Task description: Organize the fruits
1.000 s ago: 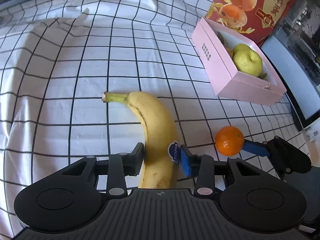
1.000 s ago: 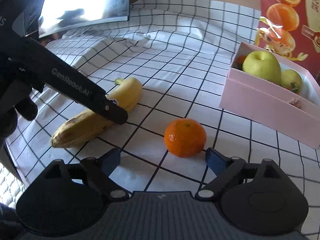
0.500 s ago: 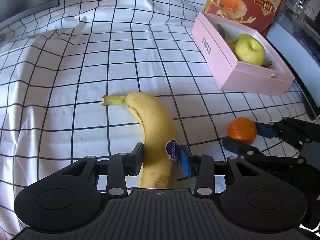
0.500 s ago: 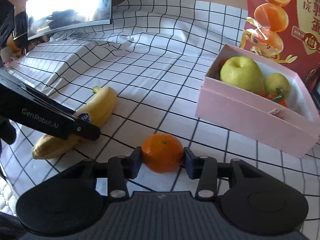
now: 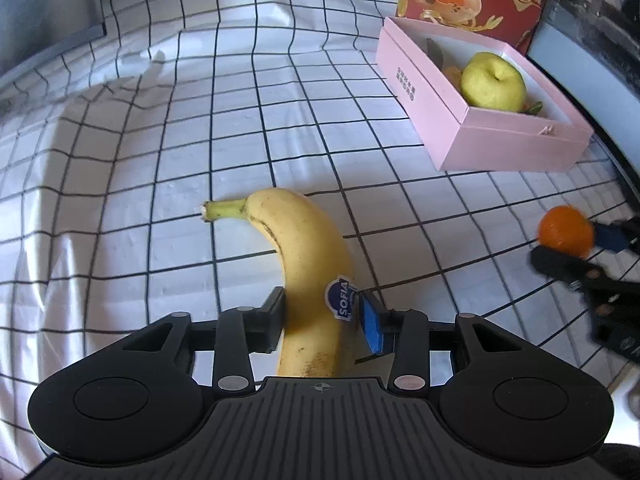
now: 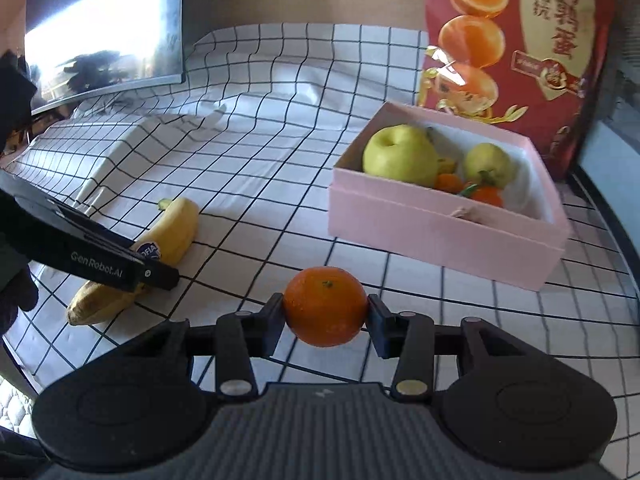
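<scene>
Two fruits gripped: my right tool (image 6: 326, 314) clamps the orange (image 6: 325, 306), my left tool (image 5: 320, 320) the banana (image 5: 308, 276). Next, carry both to the pink box (image 6: 432, 224) at two o'clock.

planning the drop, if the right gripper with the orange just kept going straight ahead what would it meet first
Probably the near wall of the pink box, a little right of centre ahead. The right gripper, shut on the orange, has only checked cloth before that. Its height over the wall is unclear.
</scene>
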A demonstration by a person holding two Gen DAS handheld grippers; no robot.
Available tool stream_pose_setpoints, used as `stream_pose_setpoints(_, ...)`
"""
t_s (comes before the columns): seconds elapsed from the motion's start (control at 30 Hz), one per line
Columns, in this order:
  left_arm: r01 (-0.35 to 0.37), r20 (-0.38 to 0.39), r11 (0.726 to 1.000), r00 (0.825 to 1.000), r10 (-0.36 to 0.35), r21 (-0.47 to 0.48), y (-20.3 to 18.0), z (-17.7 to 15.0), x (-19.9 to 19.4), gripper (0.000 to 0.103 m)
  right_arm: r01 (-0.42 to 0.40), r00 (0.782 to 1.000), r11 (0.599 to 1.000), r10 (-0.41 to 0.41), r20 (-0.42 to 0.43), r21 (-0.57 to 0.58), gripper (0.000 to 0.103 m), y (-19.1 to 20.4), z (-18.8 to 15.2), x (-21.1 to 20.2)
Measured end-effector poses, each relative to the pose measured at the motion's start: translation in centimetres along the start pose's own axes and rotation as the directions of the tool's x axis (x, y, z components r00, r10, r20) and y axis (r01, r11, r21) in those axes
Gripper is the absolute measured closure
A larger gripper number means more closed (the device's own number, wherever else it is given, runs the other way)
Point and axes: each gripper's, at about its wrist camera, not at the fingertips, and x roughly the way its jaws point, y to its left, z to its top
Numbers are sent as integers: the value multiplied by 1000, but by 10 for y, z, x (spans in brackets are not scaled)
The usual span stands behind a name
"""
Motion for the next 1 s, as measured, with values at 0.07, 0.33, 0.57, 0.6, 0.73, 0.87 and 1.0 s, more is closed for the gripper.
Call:
stream_pose_setpoints(0.07,-18,18,999,1000,17,36,-4,-3,-1,61,11,1000,1000,-11,8,1,60,-3,-1,-6)
stream_pose_setpoints(0.33,67,67,997,995,-69,38,-10,-10,-13,62,88,995,995,-90,42,37,60,-23,-3,-34)
stream_pose_setpoints(0.57,180,297,983,937,-184,42,-17,33,-83,62,173,976,980,-184,119,99,60,-54,6,-71)
stream_pose_setpoints(0.6,196,332,979,921,-201,48,-19,44,-94,62,184,971,977,-198,137,111,60,-59,10,-77)
stream_pose_setpoints(0.73,270,450,956,845,-291,112,-35,101,-130,62,209,945,965,-241,221,162,60,-74,25,-101)
stream_pose_setpoints(0.87,396,458,915,801,-386,78,-48,162,-128,62,220,917,955,-271,292,198,60,-82,36,-120)
stream_pose_setpoints(1.0,366,398,929,845,-358,57,-76,202,-93,62,236,907,945,-299,298,228,60,-84,37,-125)
